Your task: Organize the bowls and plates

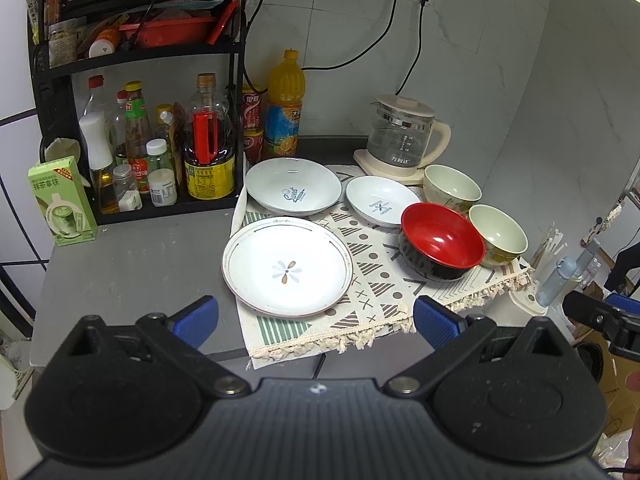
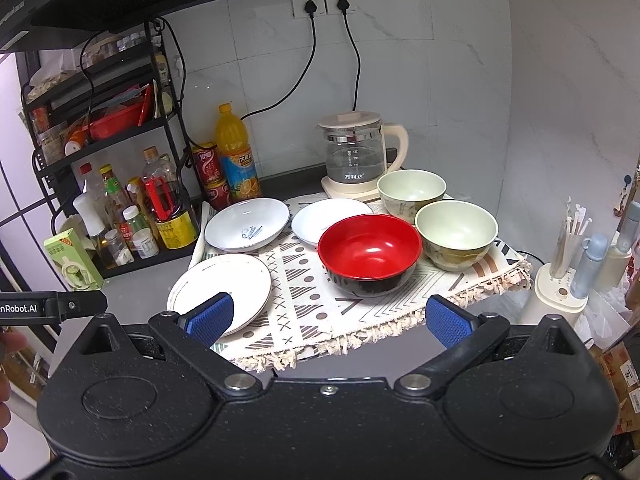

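Showing the task unstarted: three plates [image 1: 287, 266] and three bowls [image 2: 370, 254] lie separately, unstacked, on the patterned cloth [image 1: 372, 280]. Left gripper [image 1: 314, 320] and right gripper [image 2: 326, 318] hover near its front edge, jaws spread, empty.

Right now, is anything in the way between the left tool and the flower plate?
Nothing visible. The left tool is open, and only bare patterned cloth and countertop lie between it and the flower plate.
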A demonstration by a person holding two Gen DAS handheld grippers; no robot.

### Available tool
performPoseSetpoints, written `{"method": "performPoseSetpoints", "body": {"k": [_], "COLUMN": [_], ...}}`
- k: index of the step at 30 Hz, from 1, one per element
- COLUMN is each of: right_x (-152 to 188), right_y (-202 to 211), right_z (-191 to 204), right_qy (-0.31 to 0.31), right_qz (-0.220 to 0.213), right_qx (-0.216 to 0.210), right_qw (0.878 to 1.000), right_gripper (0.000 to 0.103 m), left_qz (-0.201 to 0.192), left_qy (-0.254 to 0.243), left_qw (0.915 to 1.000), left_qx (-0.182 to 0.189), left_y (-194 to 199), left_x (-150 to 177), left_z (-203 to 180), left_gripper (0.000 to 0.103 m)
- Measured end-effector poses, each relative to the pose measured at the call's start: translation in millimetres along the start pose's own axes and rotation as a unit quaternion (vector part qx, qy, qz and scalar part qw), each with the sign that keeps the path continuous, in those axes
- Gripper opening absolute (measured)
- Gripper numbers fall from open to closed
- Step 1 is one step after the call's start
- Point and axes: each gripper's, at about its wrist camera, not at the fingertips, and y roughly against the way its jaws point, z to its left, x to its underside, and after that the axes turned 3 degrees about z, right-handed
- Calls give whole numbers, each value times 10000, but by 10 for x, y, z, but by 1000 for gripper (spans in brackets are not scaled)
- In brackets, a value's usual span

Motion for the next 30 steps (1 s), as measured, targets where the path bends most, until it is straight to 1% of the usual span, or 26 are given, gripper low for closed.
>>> {"method": "performPoseSetpoints", "body": {"k": [9, 16, 17, 19, 22, 27, 30], "right_x": [-46, -96, -112, -151, -197, -328, -418], "right_y": [-41, -185, -219, -298, -407, -604, -755], "right_z": [-47, -95, -107, -137, -204, -349, -428], "right_qy": [4, -25, -12, 16, 12, -124, -68], "right_qz": [80, 212, 238, 288, 321, 382, 427], "right_qx": [-60, -183, -167, -132, -144, -112, -99], "right_qw": [10000, 9996, 9996, 9995, 9994, 9991, 9990], "right_gripper": [103, 103, 103, 103, 103, 103, 103], "left_qz": [111, 264, 268, 112, 121, 294, 466], "left_qy": [104, 232, 250, 283, 374, 424, 462], "left_qw": [9998, 9992, 9990, 9988, 9987, 9984, 9977], "left_qx": [-113, -208, -238, -372, -335, -222, -174], "left_y": [-37, -202, -233, -274, -426, -736, -963], "left_x": [-40, -146, -163, -189, -288, -458, -542], "left_z": [-15, -39, -44, -55, -74, -173, -220], "left_gripper": [103, 103, 102, 102, 102, 102, 102]}}
